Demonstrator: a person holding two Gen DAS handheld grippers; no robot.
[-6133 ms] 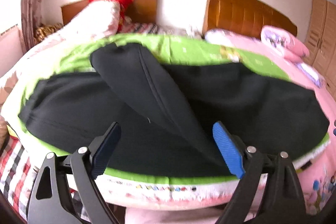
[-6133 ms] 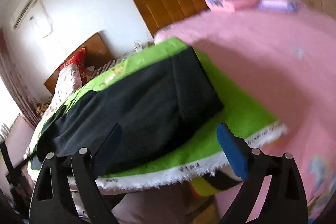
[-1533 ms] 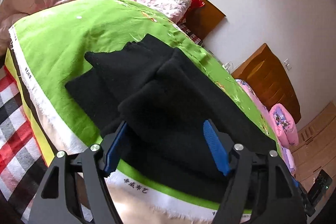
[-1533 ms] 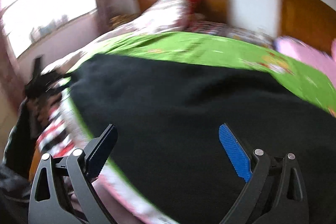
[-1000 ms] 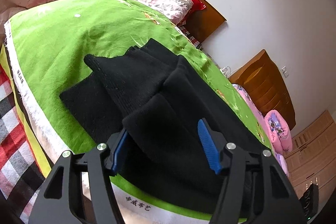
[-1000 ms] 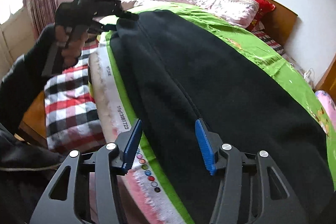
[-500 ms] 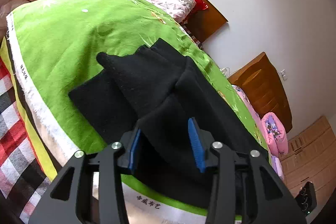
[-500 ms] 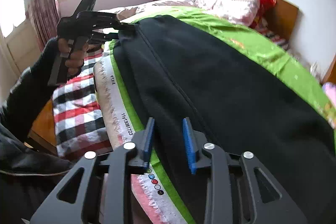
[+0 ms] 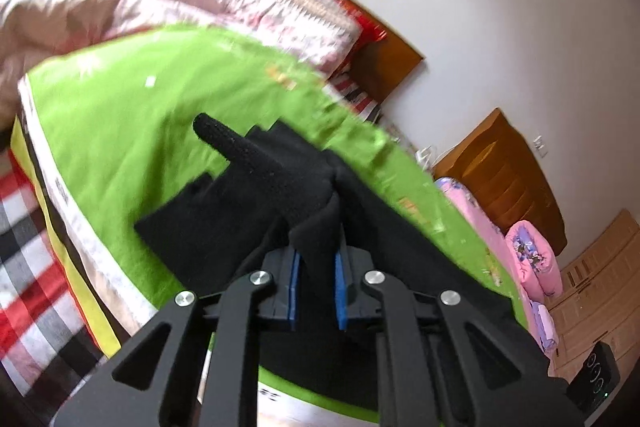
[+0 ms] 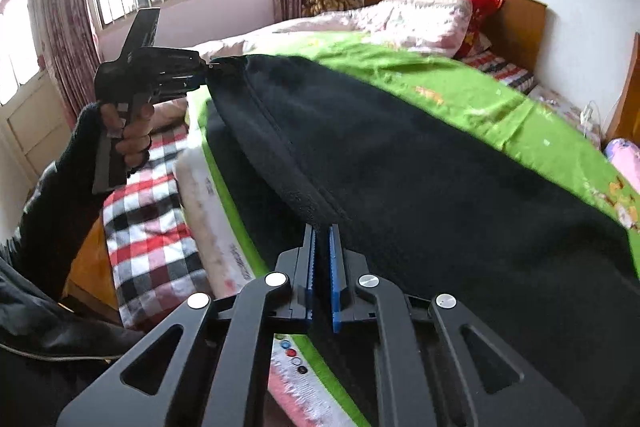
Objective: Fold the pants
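At the near edge of the bed (image 10: 208,183), both tongs have just been closing, and each now pinches black cloth. A second ago they stood spread over the pants (image 10: 420,163); now the left tongs (image 9: 316,267) are pressed onto a thick bunch of fabric at the pants' end, which rises in a peak between the blue pads (image 9: 294,283). The right tongs (image 10: 322,259) have come together on the near hem farther along the same edge; in its own view the pads are almost touching, with the seamed edge of the cloth caught at their tips. That view also shows the left tongs (image 10: 196,73), gripped in the person's hand (image 10: 128,131), holding the far end of the pants up off the green sheet (image 10: 472,95).

The rest of the pants lies stretched along the sheet near the bed's edge, over a second black layer. With both grips made and the held edge coming clear of the sheet, the grasping step looks finished. The next move is likely a carry across to lay a fold. The right pinch looks shallow and could slip.
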